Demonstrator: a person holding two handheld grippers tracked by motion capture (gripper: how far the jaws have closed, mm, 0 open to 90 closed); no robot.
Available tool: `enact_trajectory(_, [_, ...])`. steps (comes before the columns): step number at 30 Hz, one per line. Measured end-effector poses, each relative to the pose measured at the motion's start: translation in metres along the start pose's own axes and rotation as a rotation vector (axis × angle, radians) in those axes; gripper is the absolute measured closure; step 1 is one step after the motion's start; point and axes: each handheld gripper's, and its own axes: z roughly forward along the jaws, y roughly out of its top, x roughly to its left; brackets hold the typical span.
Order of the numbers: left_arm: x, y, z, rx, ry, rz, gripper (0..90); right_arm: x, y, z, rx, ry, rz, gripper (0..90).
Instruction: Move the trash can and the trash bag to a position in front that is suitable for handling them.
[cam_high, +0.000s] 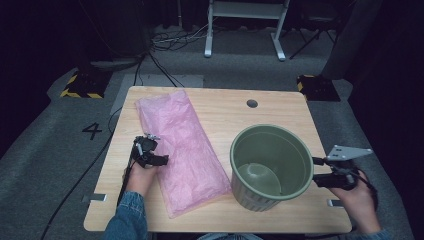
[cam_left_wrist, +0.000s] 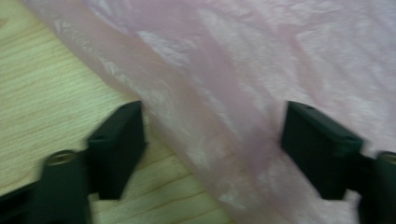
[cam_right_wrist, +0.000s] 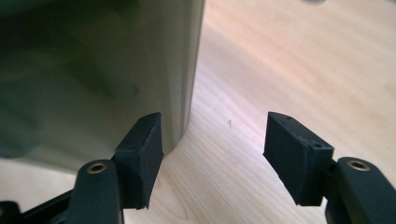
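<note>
A long pink plastic bag (cam_high: 184, 146) lies flat on the left half of the wooden table (cam_high: 280, 112). A green ribbed bucket (cam_high: 271, 166) stands upright to the right of it, with nothing in it. My left gripper (cam_high: 163, 160) sits at the bag's left edge, open. In the left gripper view its jaws straddle that edge of the bag (cam_left_wrist: 243, 93), one over bare wood, the other over the plastic. My right gripper (cam_high: 316, 171) is open beside the bucket's right wall. In the right gripper view one jaw stands close to the bucket's wall (cam_right_wrist: 93, 70), the other over the table.
A round cable hole (cam_high: 252, 103) lies near the table's far edge. Bare wood stretches behind the bucket and along the front edge. White desk legs (cam_high: 207, 30) and cables (cam_high: 170, 40) are on the grey floor beyond.
</note>
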Motion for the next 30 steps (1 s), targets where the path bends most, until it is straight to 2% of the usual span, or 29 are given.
enact_trajectory(3, [-0.005,0.0,-0.001,-0.013,-0.018,0.025,49.9,0.001,-0.006,0.028,0.063,-0.024,-0.009,38.8])
enact_trajectory(4, [-0.005,0.0,-0.001,-0.018,-0.023,0.034,55.5,-0.001,-0.008,0.035,0.062,-0.014,0.012,39.7])
enact_trajectory(5, [-0.006,0.0,-0.002,-0.021,-0.025,0.035,64.7,-0.004,-0.012,0.045,0.085,-0.011,0.044,40.8])
enact_trajectory(6, [-0.006,-0.001,-0.002,-0.024,-0.031,0.039,69.7,-0.005,-0.015,0.049,0.094,-0.012,0.058,41.7])
enact_trajectory(7, [-0.006,-0.001,-0.002,-0.032,-0.05,0.033,69.7,-0.005,-0.015,0.049,0.094,-0.012,0.058,41.7])
enact_trajectory(11, [0.0,-0.006,-0.001,-0.063,-0.175,-0.009,83.6,-0.008,-0.026,0.052,0.1,0.0,0.099,42.6])
enact_trajectory(13, [0.001,-0.011,-0.001,-0.088,-0.207,-0.028,87.8,-0.007,-0.031,0.048,0.084,0.01,0.1,42.6])
enact_trajectory(16, [0.002,-0.014,-0.009,-0.159,-0.246,-0.029,89.2,0.0,-0.038,0.041,0.072,0.008,0.085,42.5])
enact_trajectory(21, [0.004,-0.02,-0.04,-0.308,-0.292,-0.02,89.5,0.004,-0.04,0.04,0.027,-0.019,0.113,42.0])
enact_trajectory(25, [0.008,-0.028,-0.063,-0.415,-0.313,-0.039,89.5,0.006,-0.038,0.051,0.024,0.033,0.123,42.4])
enact_trajectory(30, [0.017,-0.036,-0.086,-0.509,-0.337,-0.07,89.6,0.009,-0.033,0.061,0.033,0.047,0.124,42.8])
